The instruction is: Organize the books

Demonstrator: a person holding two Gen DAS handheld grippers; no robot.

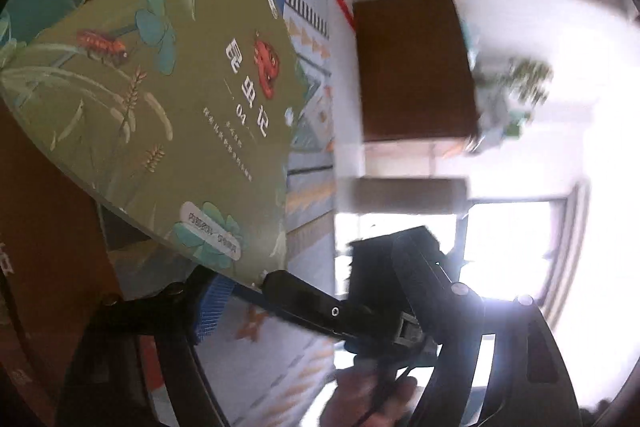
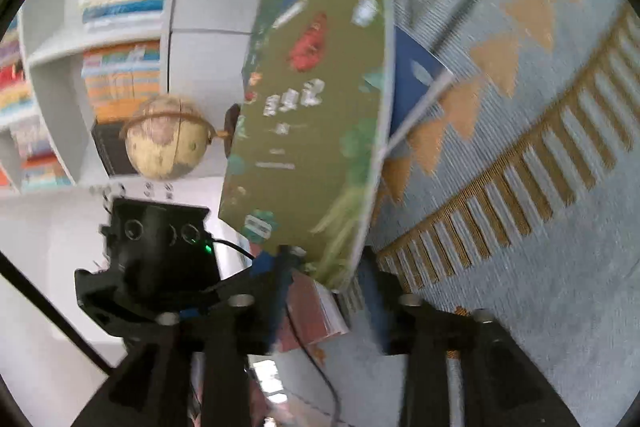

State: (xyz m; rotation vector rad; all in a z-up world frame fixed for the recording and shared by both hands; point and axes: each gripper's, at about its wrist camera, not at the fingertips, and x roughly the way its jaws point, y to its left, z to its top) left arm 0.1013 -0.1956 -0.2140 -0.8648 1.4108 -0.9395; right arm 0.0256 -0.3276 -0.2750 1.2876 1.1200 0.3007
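Left gripper [image 1: 304, 307], lower centre of its view, pinches the bottom corner of the olive-green book [image 1: 172, 115]. Right gripper [image 2: 320, 291]: jaws parted around that book's lower edge [image 2: 304, 131], whether pads press I cannot tell. Book is tilted over the patterned rug [image 2: 520, 131], with a blue book [image 2: 412, 67] behind it. Risk: a corner-only hold lets it pivot and slip, fanning the stack.
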